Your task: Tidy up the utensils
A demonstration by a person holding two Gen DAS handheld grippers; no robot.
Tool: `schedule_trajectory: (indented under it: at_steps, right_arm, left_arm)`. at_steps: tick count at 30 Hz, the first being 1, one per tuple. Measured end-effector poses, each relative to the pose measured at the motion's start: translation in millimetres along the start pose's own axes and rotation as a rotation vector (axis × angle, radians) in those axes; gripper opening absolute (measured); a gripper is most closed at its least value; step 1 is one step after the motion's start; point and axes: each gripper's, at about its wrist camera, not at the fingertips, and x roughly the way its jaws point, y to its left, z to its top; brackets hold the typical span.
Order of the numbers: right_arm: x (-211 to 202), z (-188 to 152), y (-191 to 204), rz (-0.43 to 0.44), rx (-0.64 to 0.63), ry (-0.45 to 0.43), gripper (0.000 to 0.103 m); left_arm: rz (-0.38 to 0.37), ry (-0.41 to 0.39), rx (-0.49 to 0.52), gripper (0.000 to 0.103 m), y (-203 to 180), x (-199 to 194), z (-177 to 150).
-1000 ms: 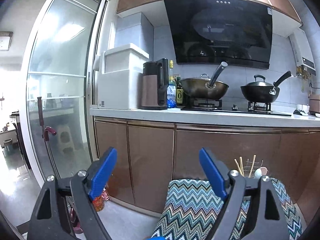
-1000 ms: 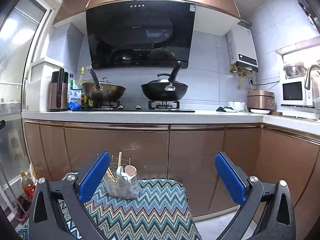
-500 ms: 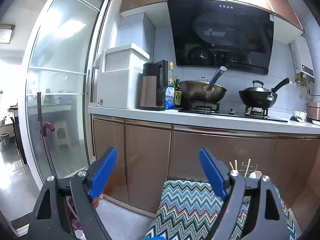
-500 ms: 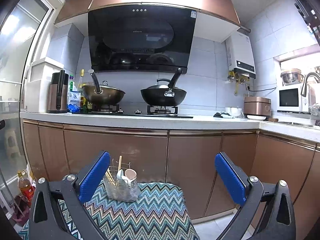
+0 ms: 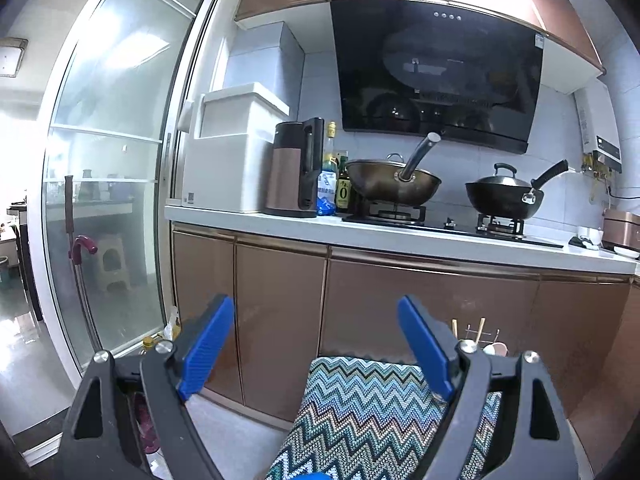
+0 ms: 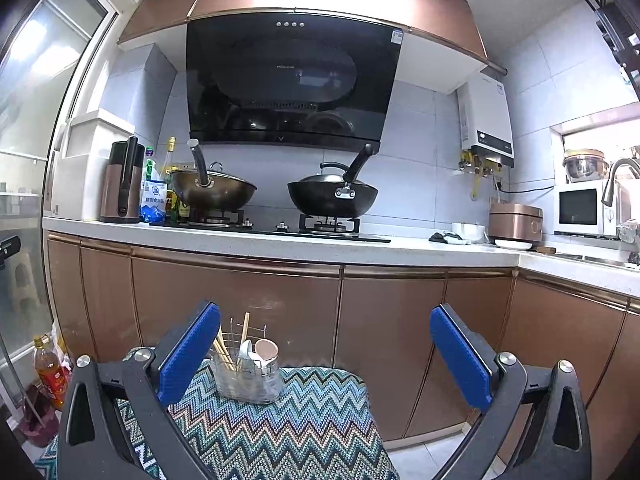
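Left gripper (image 5: 316, 344) & right gripper (image 6: 324, 354): fingers spread, nothing between. Utensil holder (image 6: 248, 374) w/ chopsticks (image 6: 222, 350) on far end of zigzag cloth (image 6: 288, 420).

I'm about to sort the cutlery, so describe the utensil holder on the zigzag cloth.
The utensil holder is a small wire basket with a clear liner, standing upright near the far edge of the zigzag cloth, before the brown cabinets. Wooden chopsticks lean out of it beside white spoons and a pinkish one. No gripper touches it.
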Motion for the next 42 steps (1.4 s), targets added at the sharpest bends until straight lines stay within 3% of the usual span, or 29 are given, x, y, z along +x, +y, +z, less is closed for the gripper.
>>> schedule_trajectory:
  at_steps: [42]
  right_arm:
    - [-2.4, -4.8, 9.8, -0.003, -0.020, 0.009, 0.103]
  left_arm:
    - [-0.030, 0.005, 0.010, 0.084, -2.4, -5.5, -11.1]
